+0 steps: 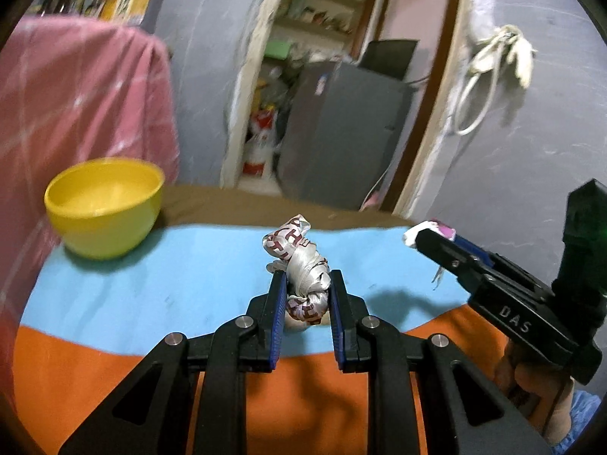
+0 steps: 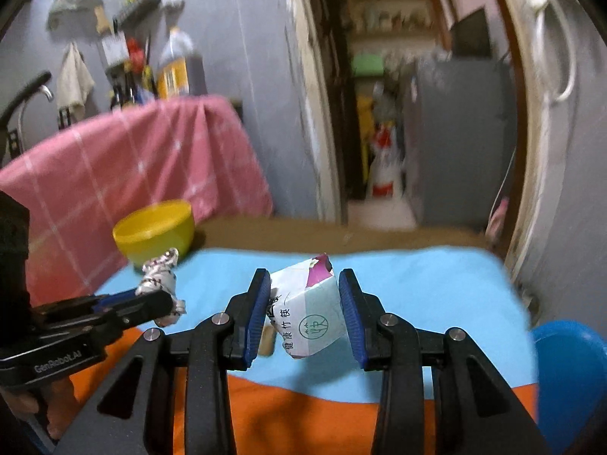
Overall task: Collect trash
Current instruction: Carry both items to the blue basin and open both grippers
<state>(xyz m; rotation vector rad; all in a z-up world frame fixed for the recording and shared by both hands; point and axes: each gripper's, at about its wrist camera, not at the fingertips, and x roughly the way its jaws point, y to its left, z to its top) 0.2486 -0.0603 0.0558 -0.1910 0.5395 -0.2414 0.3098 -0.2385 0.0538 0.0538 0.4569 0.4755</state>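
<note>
L gripper (image 1: 306,295) clamps twisted wrapper (image 1: 299,261), R gripper (image 2: 304,311) clamps paper packet (image 2: 309,314), both above cloth (image 1: 151,284)

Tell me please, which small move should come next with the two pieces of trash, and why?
Probably carry both toward the yellow bowl. The left hand-held gripper is shut on the twisted wrapper, the right hand-held gripper on the folded paper packet. Both are lifted off the blue cloth, and the bowl looks empty.

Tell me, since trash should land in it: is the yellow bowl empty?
Empty as far as visible: the yellow bowl stands upright on the table edge, and its inner wall shows bare in the left wrist view.
</note>
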